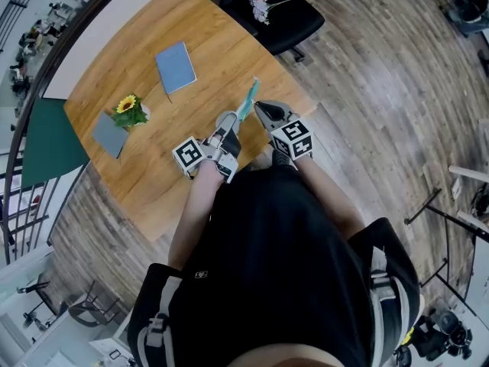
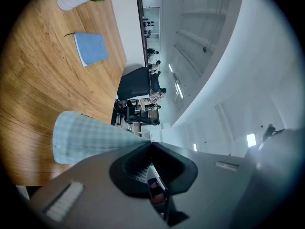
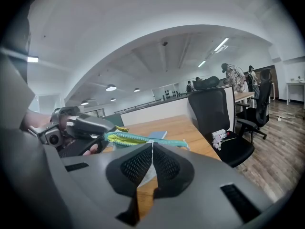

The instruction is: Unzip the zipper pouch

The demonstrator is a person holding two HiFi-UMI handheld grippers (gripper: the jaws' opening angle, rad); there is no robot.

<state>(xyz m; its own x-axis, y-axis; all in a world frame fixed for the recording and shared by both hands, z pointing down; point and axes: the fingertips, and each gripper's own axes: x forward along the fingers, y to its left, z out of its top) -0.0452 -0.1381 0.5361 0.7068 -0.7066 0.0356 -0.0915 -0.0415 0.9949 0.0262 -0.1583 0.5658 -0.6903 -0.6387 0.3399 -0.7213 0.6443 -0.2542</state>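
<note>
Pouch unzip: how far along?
Done: zipper pouch held up over the table, left gripper shut on its checked end. In hand: right gripper shut at the teal zipper. Left: pulling it open; any opened stretch is hard to tell.

The pouch [image 2: 86, 137] is pale blue-green with a fine white check; its zip [image 3: 143, 140] is teal, edged yellow-green; the table [image 1: 153, 174] is honey-coloured wood with a streaked grain; one notebook [image 1: 176, 67] is blue, another [image 1: 108, 134] grey; the flower [image 1: 127, 104] is yellow over green leaves; the chair [image 1: 298, 17] is black; the left gripper [image 1: 229, 119] and right gripper [image 1: 260, 107] are grey, their cubes [image 1: 296, 138] patterned in black-and-white squares.
</note>
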